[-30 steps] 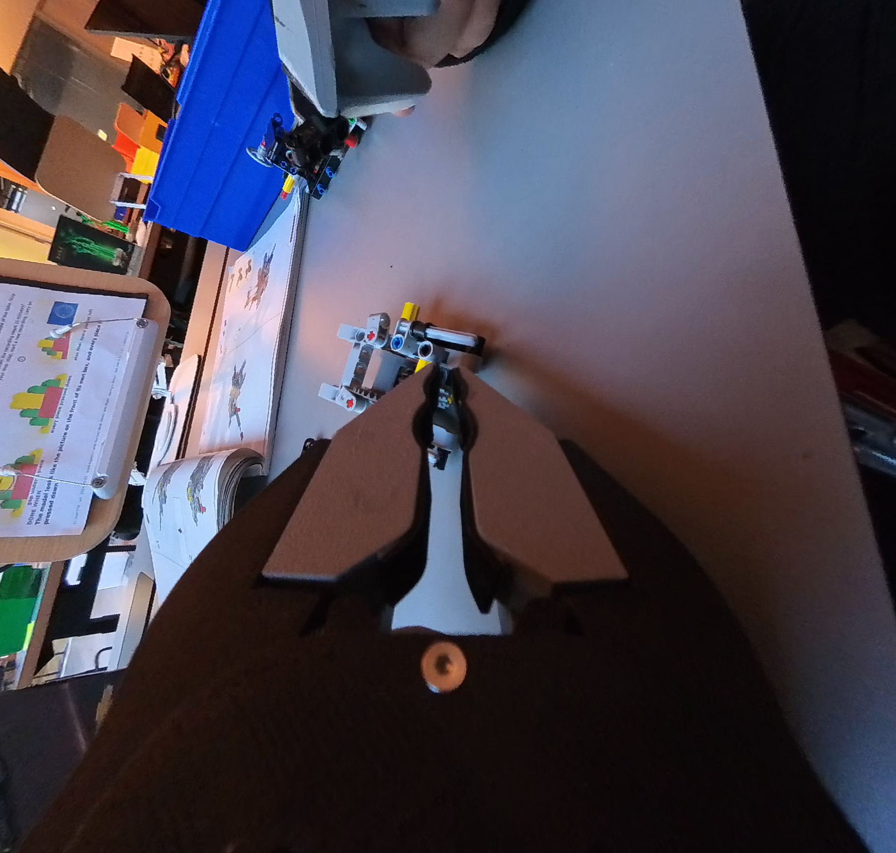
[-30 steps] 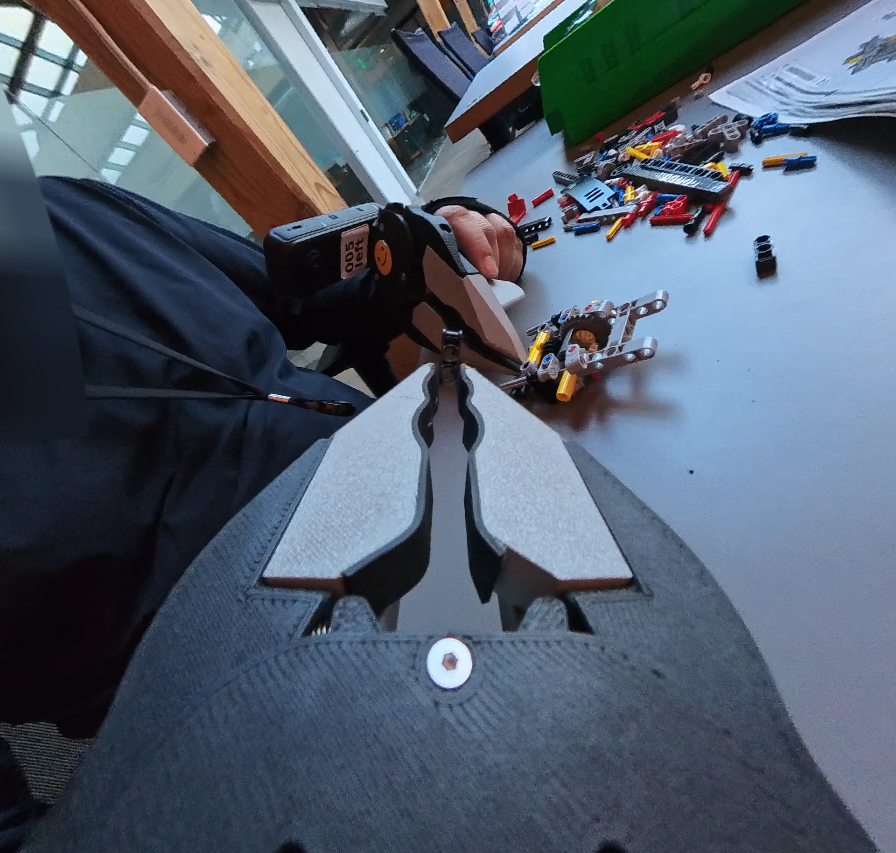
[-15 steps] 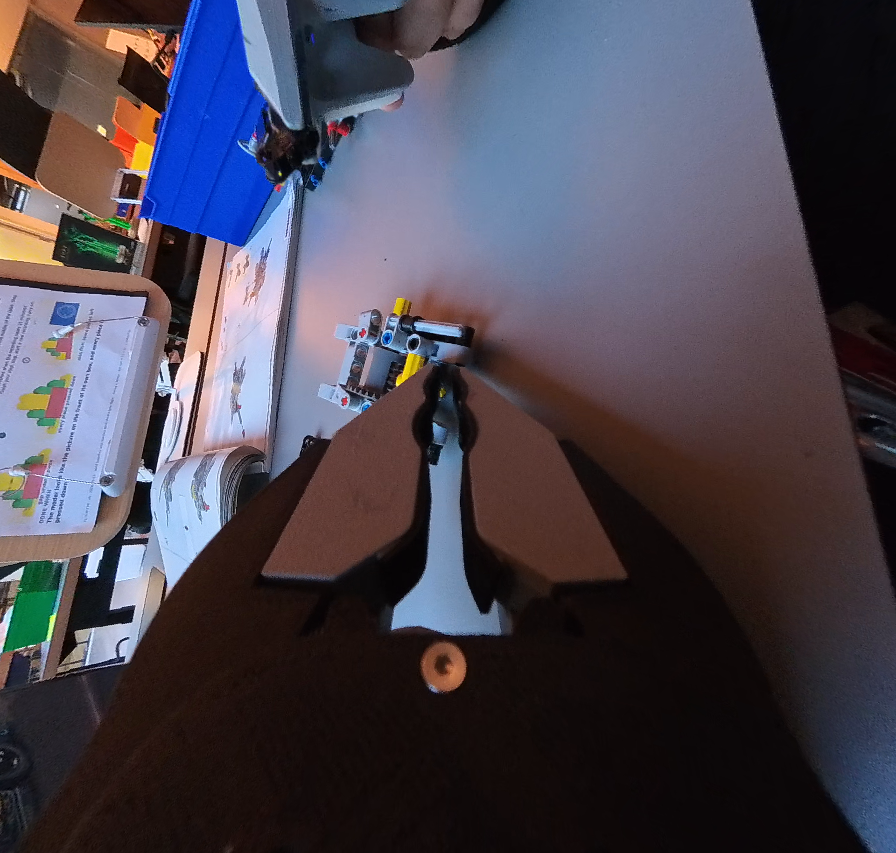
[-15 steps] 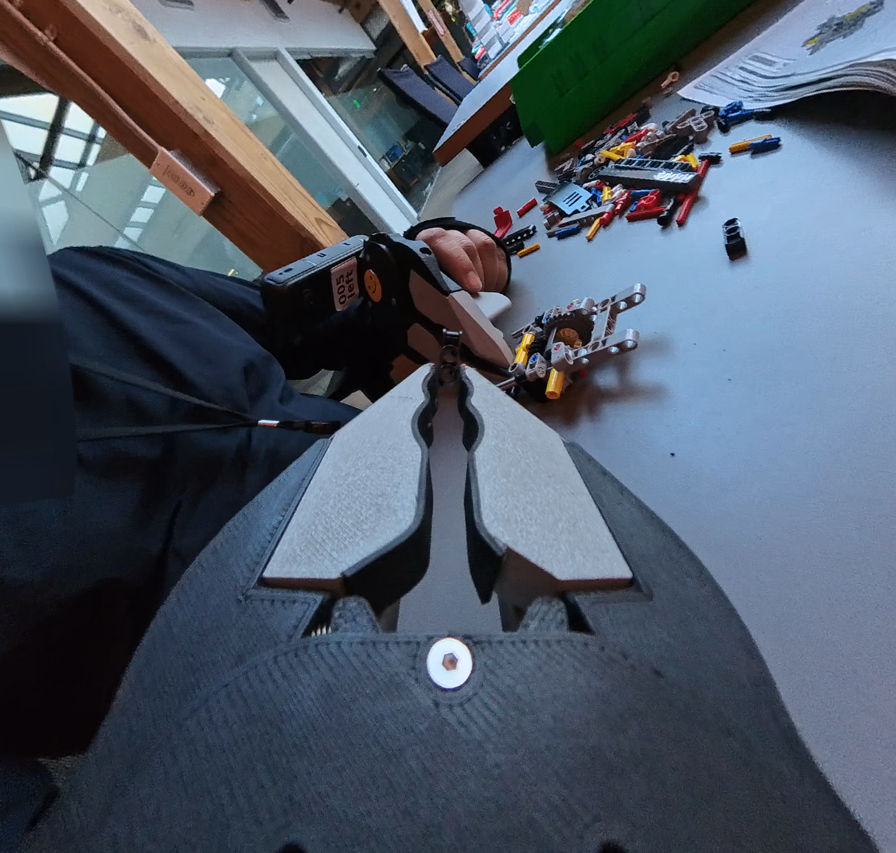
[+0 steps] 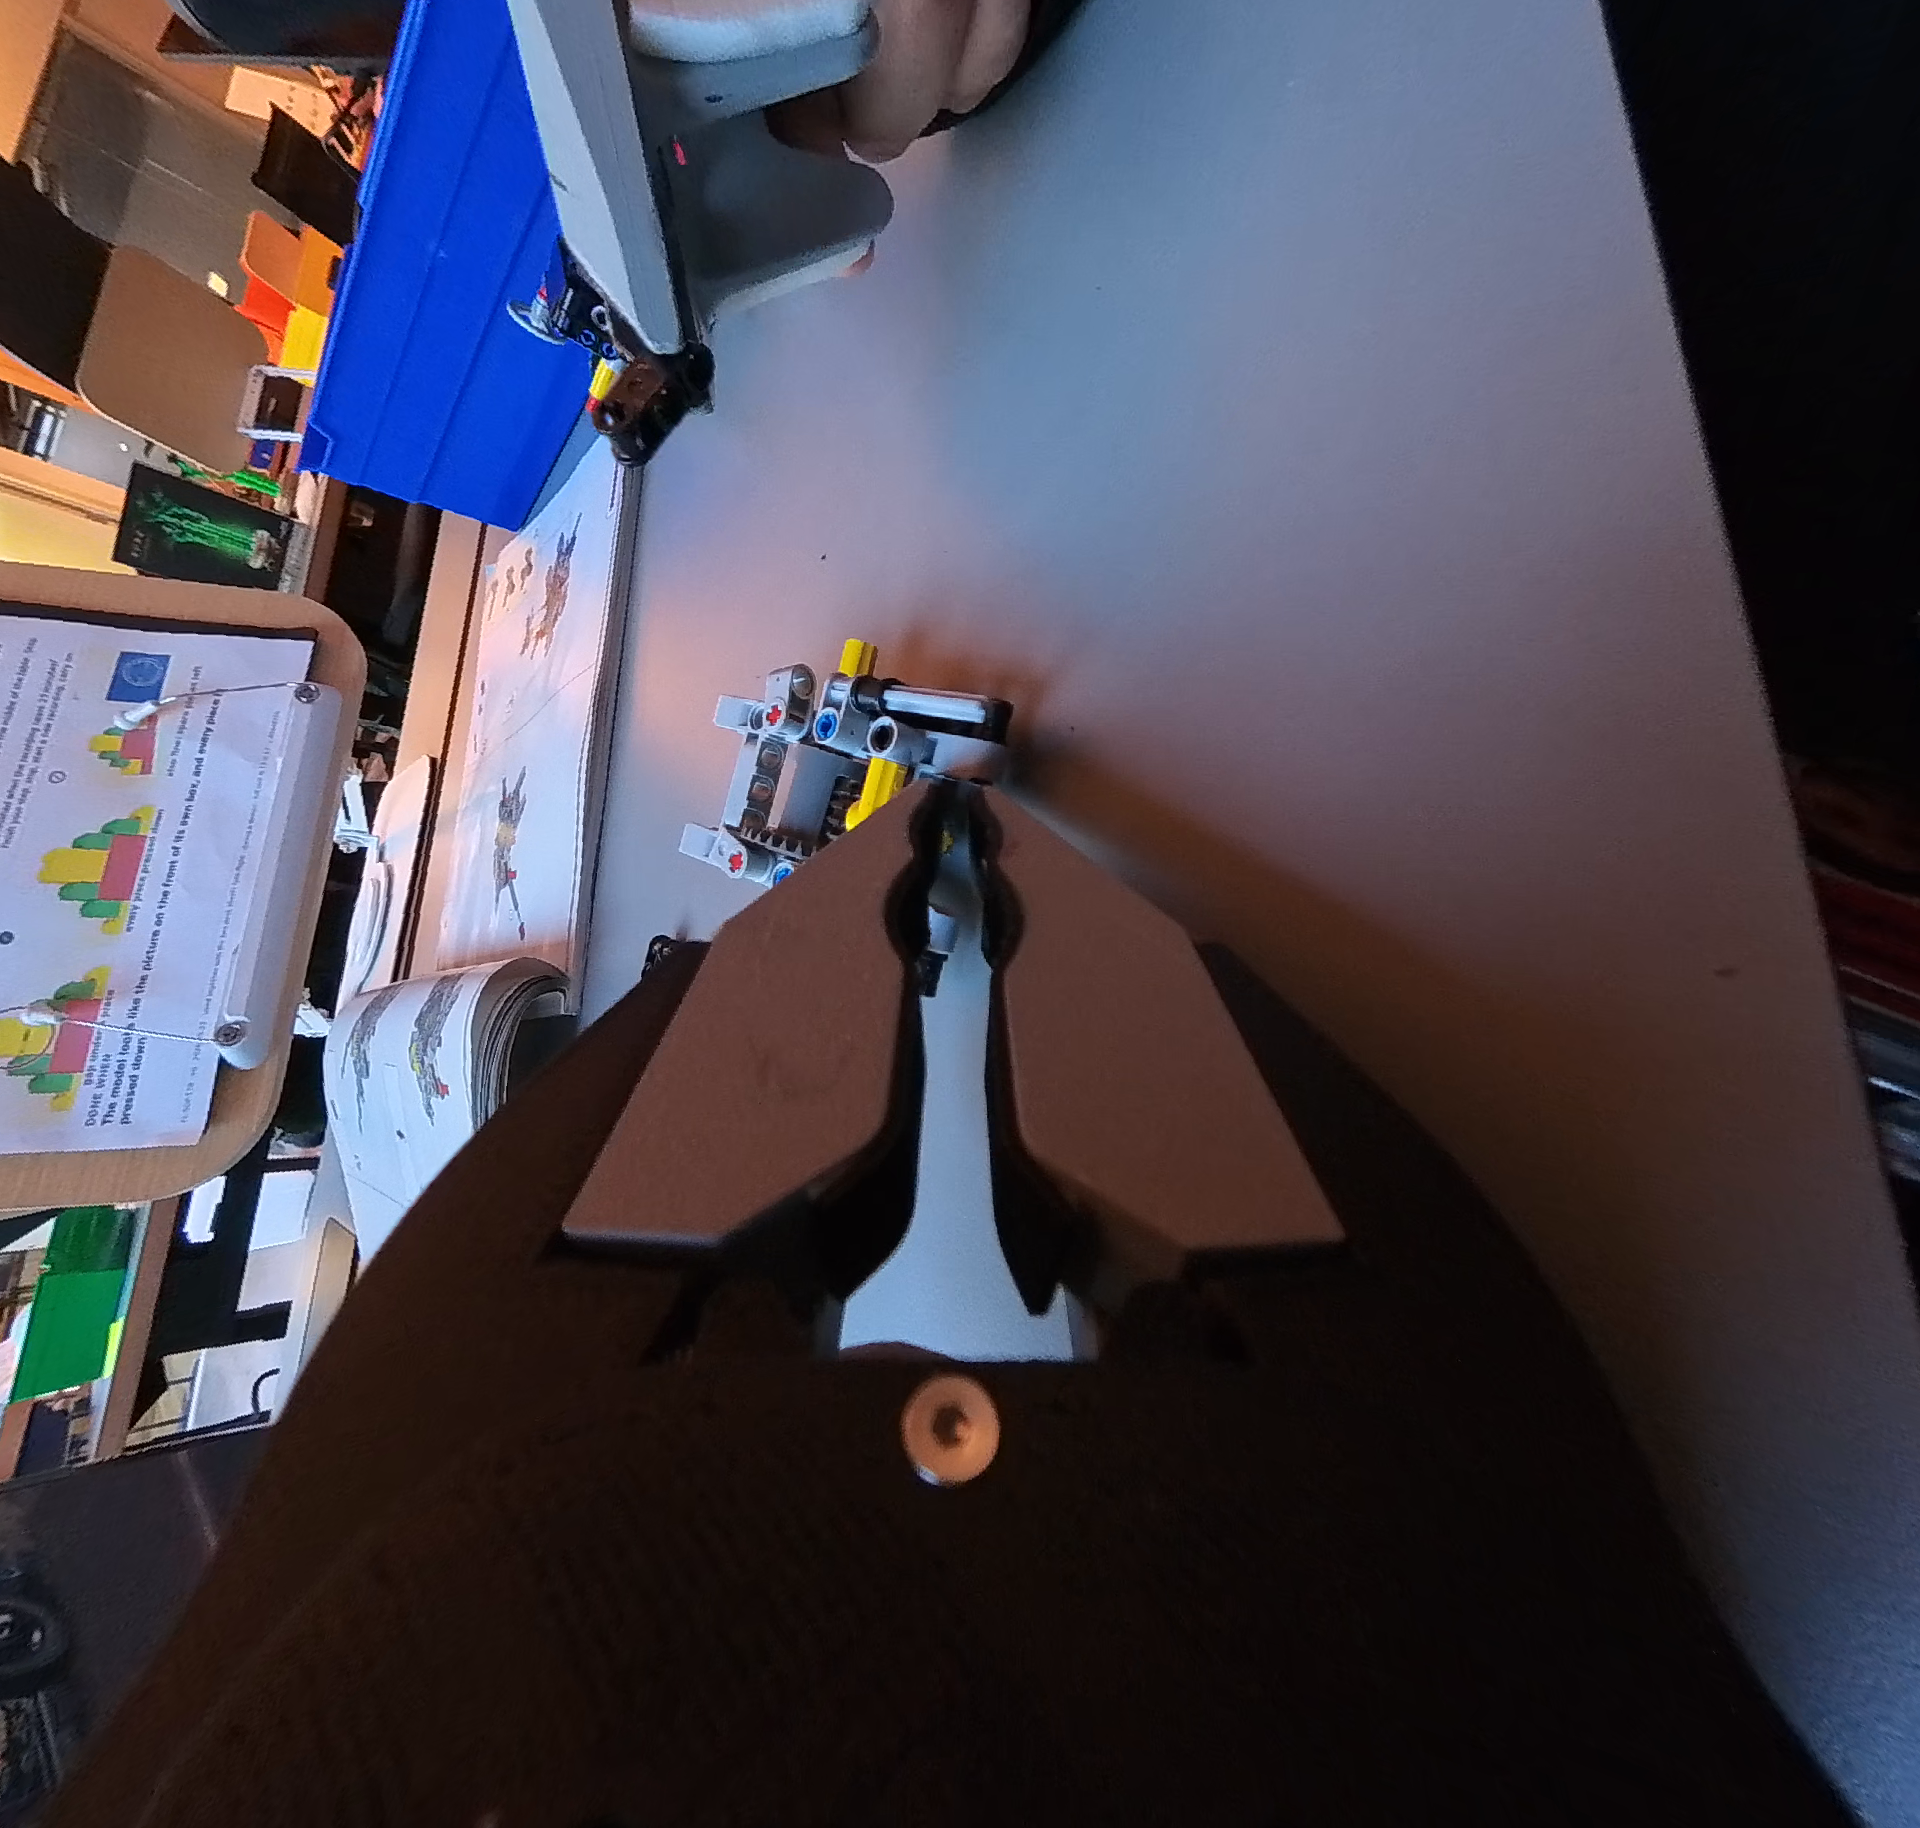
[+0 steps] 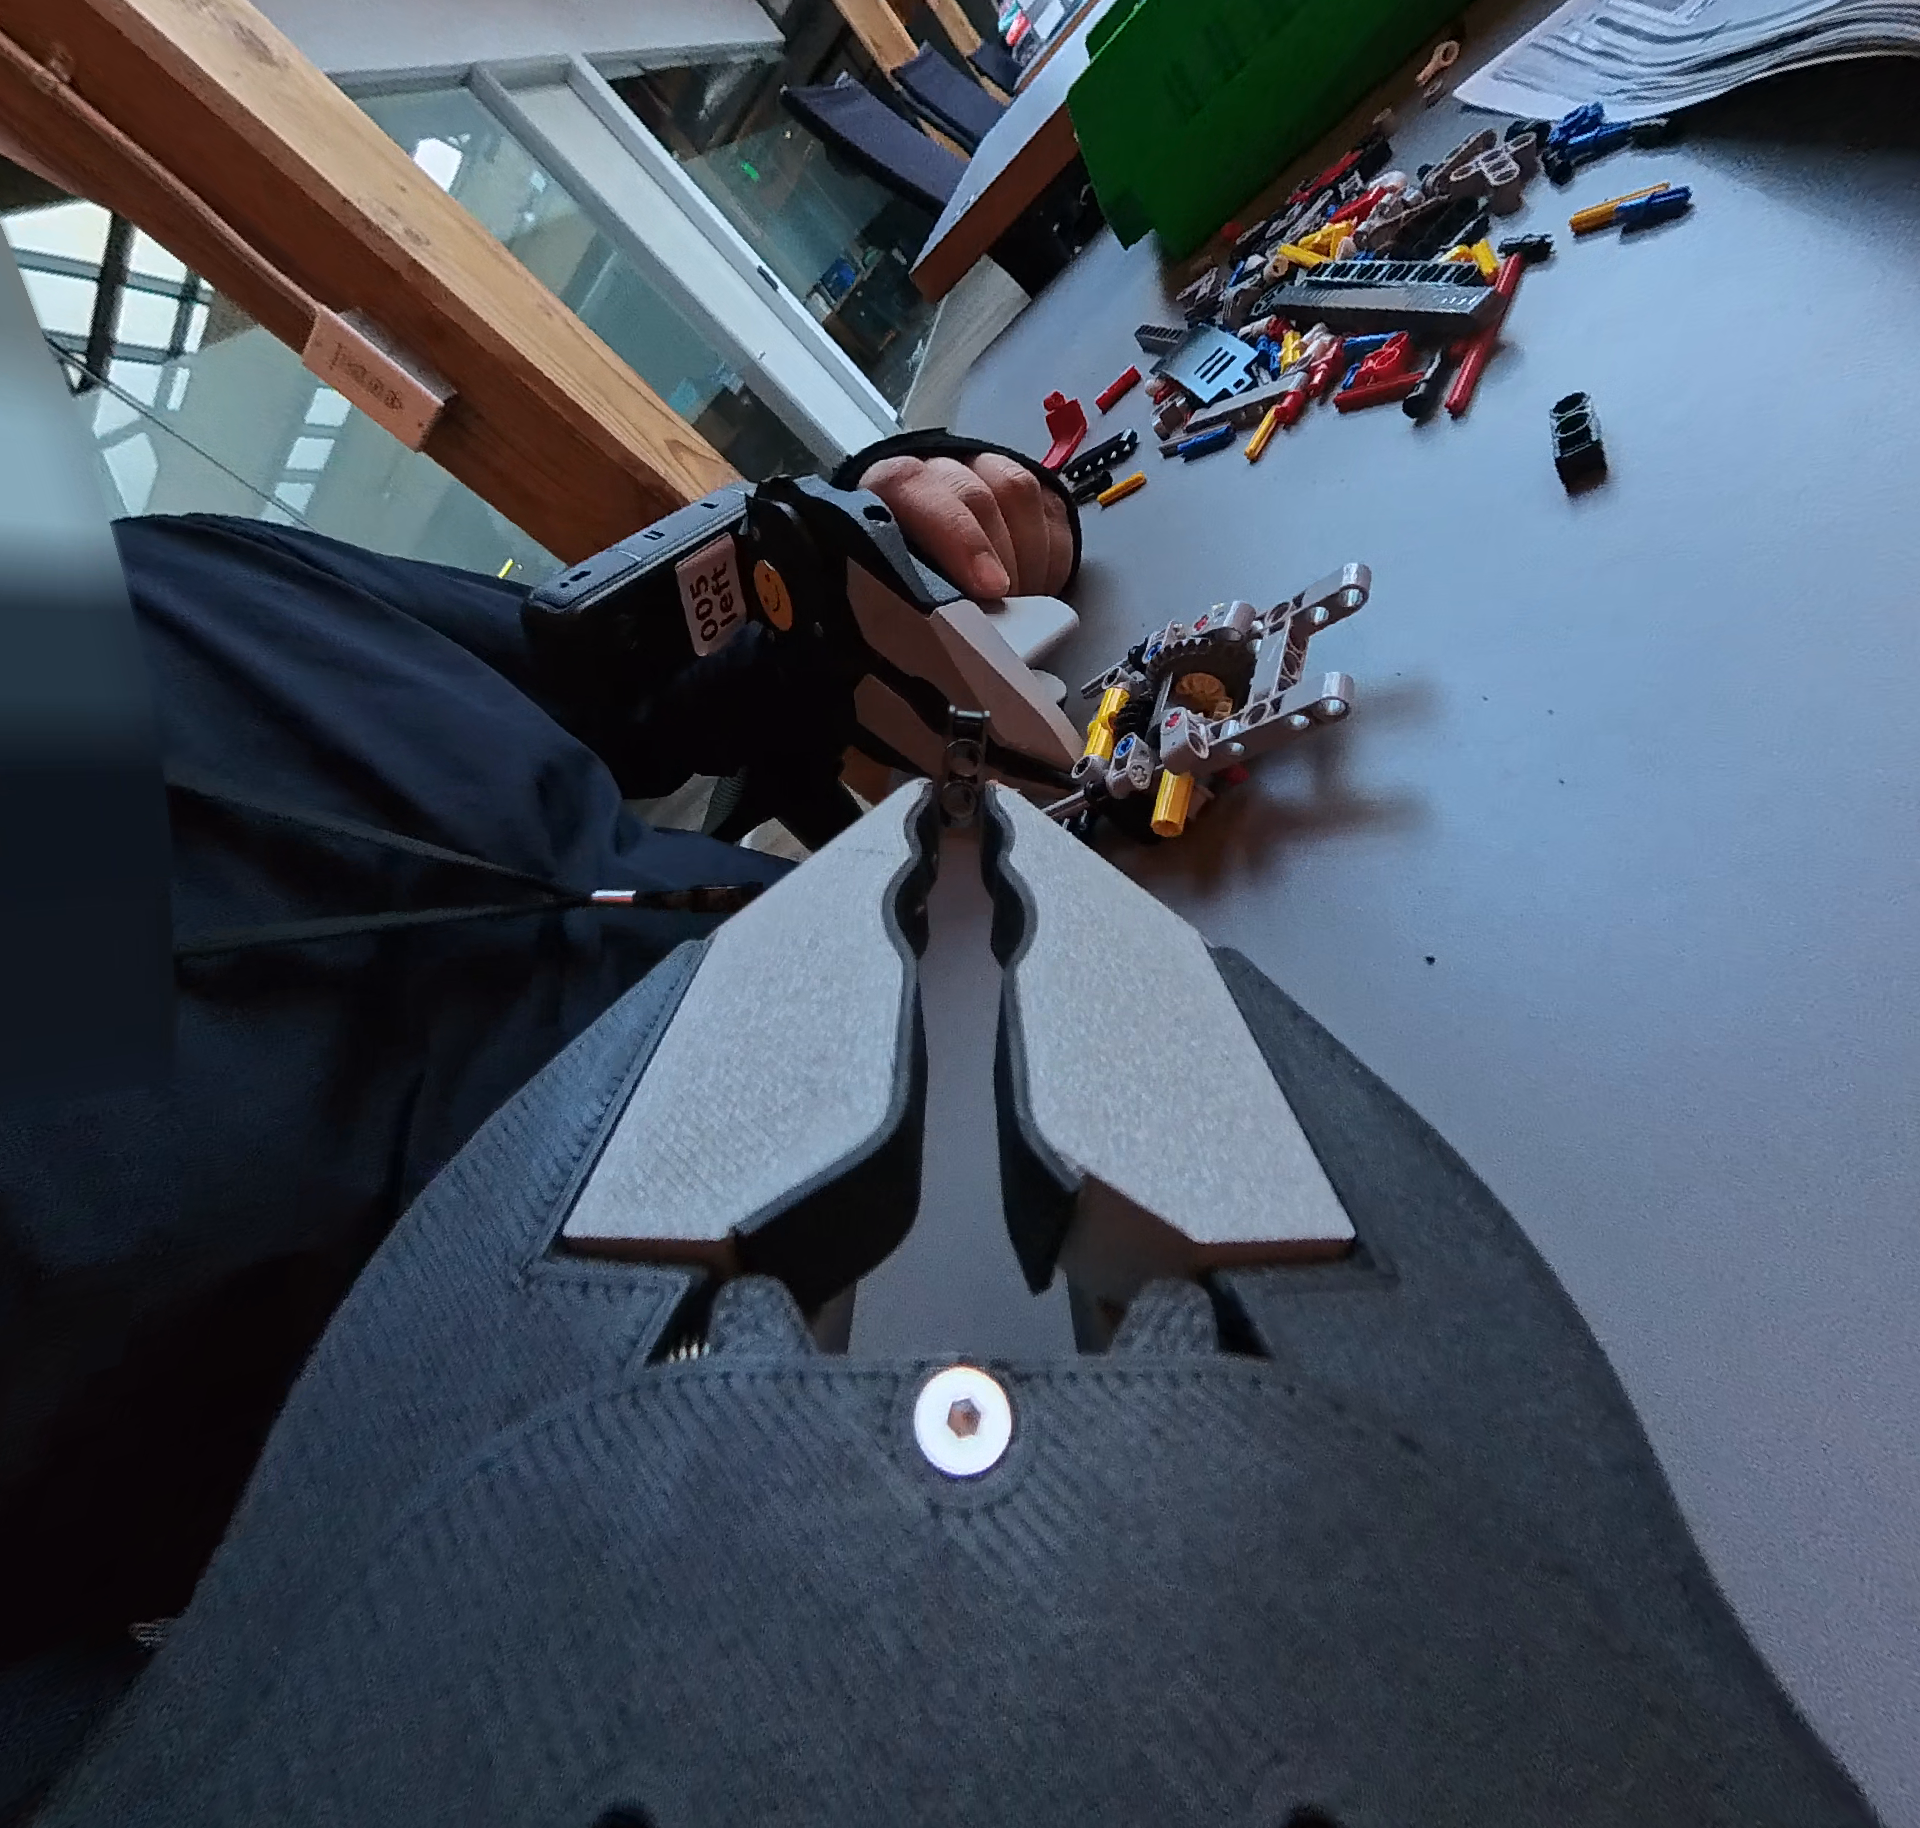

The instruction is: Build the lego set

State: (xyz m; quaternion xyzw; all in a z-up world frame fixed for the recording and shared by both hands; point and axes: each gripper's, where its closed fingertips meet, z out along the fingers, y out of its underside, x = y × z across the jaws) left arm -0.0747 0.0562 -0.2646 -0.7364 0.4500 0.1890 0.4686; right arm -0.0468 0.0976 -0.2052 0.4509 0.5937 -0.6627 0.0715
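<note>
- The left tongs [image 5: 951,791] are drawn together on a thin dark axle at the near end of a small grey toy-brick frame assembly with black gears, yellow pins and red and blue connectors [image 5: 821,770]; the right wrist view shows the same tongs [image 6: 1070,755] pinching that axle.
- The assembly [image 6: 1226,687] rests on the grey counter [image 6: 1558,947], just beside the person's left hand [image 6: 977,531], which grips the tool.
- The right tongs [image 6: 958,802] are clamped on a short black plastic beam with round holes [image 6: 964,750], which stands upright out of the tips, near the assembly but apart from it.
- In the left wrist view the right tongs [image 5: 649,396] hang over the far part of the counter [image 5: 1247,428], the black piece at their tip.
- A heap of loose coloured toy-brick parts [image 6: 1351,324] lies farther off, with a lone black piece [image 6: 1579,438] beside it.
- An open paper instruction booklet [image 5: 540,739] lies at the counter's edge, beside a blue plastic bin [image 5: 447,272]; a green bin [image 6: 1247,43] stands behind the heap.
</note>
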